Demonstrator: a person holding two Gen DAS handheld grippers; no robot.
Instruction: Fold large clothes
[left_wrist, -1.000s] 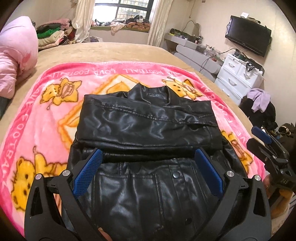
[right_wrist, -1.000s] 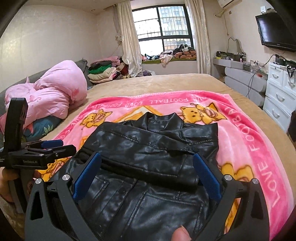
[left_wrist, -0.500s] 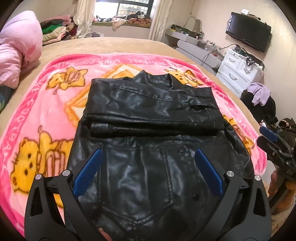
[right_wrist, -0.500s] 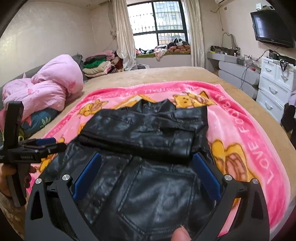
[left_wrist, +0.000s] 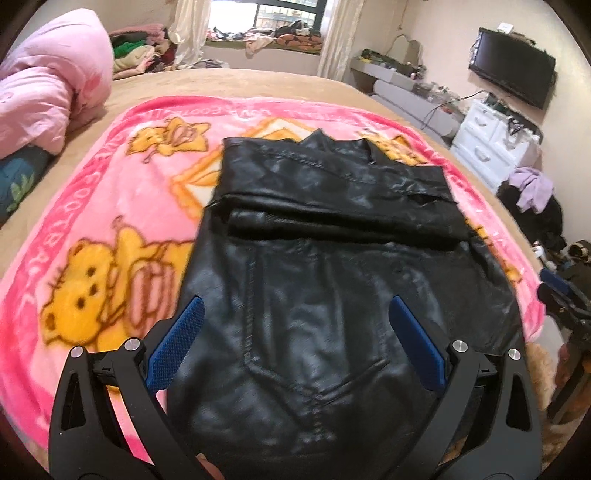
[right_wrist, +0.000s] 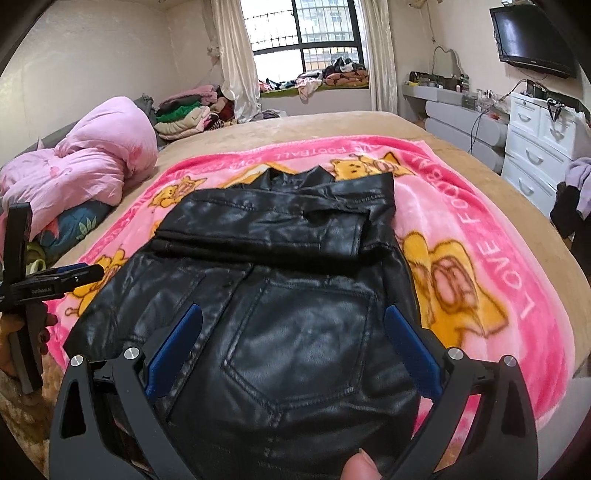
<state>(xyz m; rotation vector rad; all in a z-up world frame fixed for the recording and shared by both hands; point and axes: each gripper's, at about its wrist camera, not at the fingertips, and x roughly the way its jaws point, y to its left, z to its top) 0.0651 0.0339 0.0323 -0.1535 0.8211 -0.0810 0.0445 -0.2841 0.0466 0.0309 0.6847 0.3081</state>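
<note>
Change: both tongs have drawn back toward the near edge of the bed since a second ago, so more of the jacket's lower panel shows between their fingers.
Jacket: black leather jacket (left_wrist: 332, 258) lies flat on the pink cartoon blanket (left_wrist: 110, 206), sleeves folded across the upper body, collar pointing to the far side.
Blanket: spread on the tan bed (right_wrist: 369, 123).
Left tongs (left_wrist: 293, 332): released, blue pads spread wide over the jacket's near hem, gripping nothing; also seen side-on at the left edge of the right wrist view (right_wrist: 55, 278).
Right tongs (right_wrist: 293, 334): released, fingers wide apart above the jacket's pocket panel.
Pink duvet (right_wrist: 92, 166): bunched at the bed's left side.
</note>
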